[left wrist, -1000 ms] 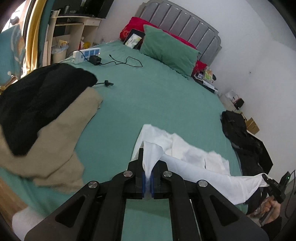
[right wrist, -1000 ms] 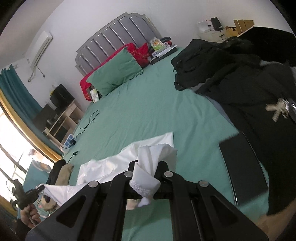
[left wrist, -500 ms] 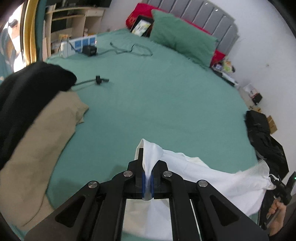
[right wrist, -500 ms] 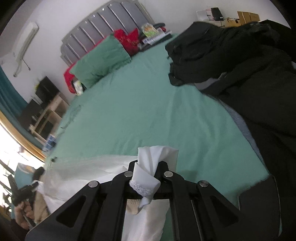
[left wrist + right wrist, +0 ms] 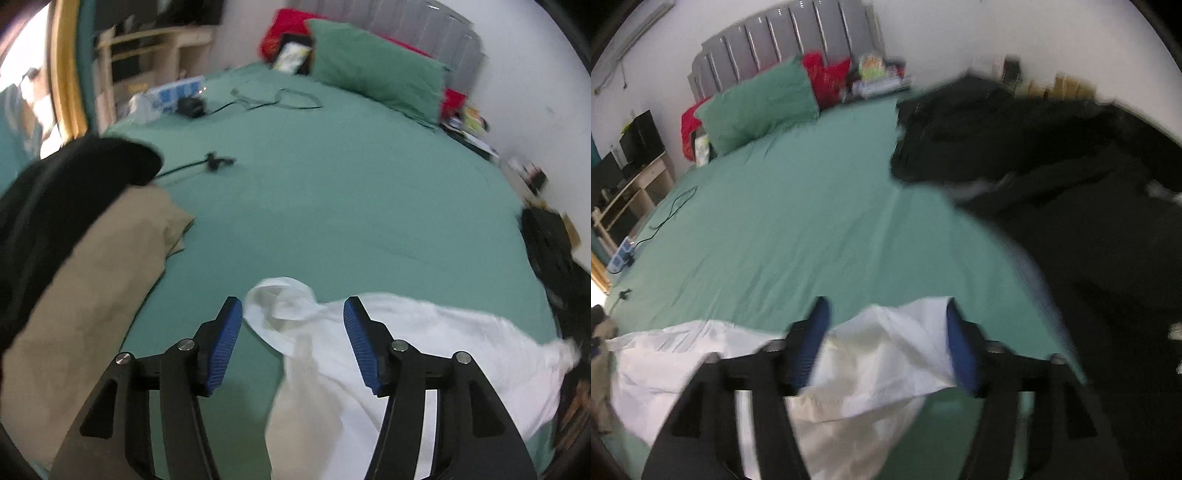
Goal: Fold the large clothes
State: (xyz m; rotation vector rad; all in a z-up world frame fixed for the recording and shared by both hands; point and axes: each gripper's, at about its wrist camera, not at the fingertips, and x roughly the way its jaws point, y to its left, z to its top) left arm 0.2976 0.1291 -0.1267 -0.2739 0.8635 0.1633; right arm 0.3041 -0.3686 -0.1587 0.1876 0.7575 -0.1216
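A white garment [image 5: 424, 350] lies spread across the near part of the green bed [image 5: 332, 192]. My left gripper [image 5: 293, 314] hangs over its left corner, jaws opening, blue pads apart from the cloth that lies between and below them. In the right wrist view the same white garment [image 5: 882, 347] has its right corner between the fingers of my right gripper [image 5: 886, 314]. Those jaws are opening too and the pads no longer pinch the cloth. This view is blurred.
A beige garment [image 5: 85, 295] under a black one [image 5: 55, 199] is piled at the left. Black clothes [image 5: 1071, 192] cover the right side. A green pillow [image 5: 376, 66], cables [image 5: 280, 99] and a power strip [image 5: 173, 96] lie at the far end near the grey headboard [image 5: 783, 40].
Both grippers carried the white garment's corners forward and down onto the bed, then the jaws parted and let the cloth go. The garment now lies flatter.
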